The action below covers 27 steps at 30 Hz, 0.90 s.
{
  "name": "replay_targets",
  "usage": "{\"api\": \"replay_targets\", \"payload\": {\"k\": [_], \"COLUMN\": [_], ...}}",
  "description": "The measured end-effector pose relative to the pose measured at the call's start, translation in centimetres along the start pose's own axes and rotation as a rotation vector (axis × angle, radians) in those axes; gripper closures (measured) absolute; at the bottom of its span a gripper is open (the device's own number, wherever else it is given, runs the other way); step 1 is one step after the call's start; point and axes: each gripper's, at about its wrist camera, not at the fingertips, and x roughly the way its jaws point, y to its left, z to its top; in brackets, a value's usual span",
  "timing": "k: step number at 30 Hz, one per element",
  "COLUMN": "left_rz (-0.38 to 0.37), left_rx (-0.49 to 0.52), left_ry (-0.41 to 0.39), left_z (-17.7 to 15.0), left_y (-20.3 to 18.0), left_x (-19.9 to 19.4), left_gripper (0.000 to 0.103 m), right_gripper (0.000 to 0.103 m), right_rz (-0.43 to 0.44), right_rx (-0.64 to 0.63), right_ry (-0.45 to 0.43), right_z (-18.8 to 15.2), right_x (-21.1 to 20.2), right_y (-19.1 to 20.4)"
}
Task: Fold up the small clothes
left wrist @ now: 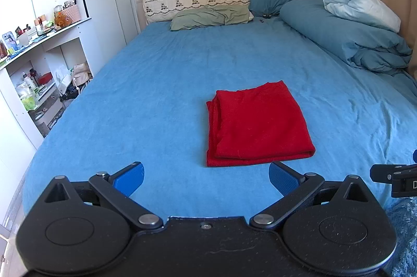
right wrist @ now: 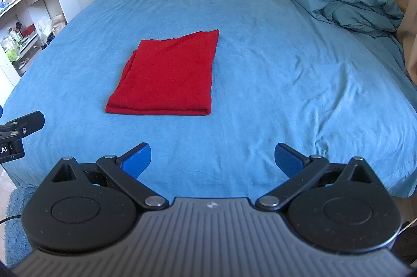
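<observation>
A red garment [left wrist: 256,124] lies folded into a neat rectangle on the blue bed sheet [left wrist: 156,94]; it also shows in the right wrist view [right wrist: 169,76]. My left gripper [left wrist: 207,179] is open and empty, held back just short of the garment's near edge. My right gripper [right wrist: 212,159] is open and empty, near the foot of the bed, to the right of the garment and apart from it. Part of the right gripper shows at the left wrist view's right edge [left wrist: 396,179]; part of the left gripper shows at the right wrist view's left edge [right wrist: 18,132].
A rolled teal duvet [left wrist: 346,34] with a pale blue one [left wrist: 362,7] lies along the bed's right side. Pillows [left wrist: 211,16] sit at the headboard. White shelves [left wrist: 34,73] with clutter stand left of the bed. A shaggy blue rug [right wrist: 15,225] is on the floor.
</observation>
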Motion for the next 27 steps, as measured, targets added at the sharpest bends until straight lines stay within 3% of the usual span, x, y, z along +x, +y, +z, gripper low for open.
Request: {"api": "replay_targets", "payload": {"k": [27], "left_rz": [-0.003], "left_rx": [-0.016], "left_ry": [-0.013], "left_z": [-0.03], "left_y": [0.52], "left_x": [-0.06], "left_gripper": [0.0], "right_gripper": [0.0], "right_rz": [-0.002], "right_rx": [0.004], "right_ry": [-0.004], "right_z": [-0.12], "right_x": [-0.22], "right_y": [0.58]}}
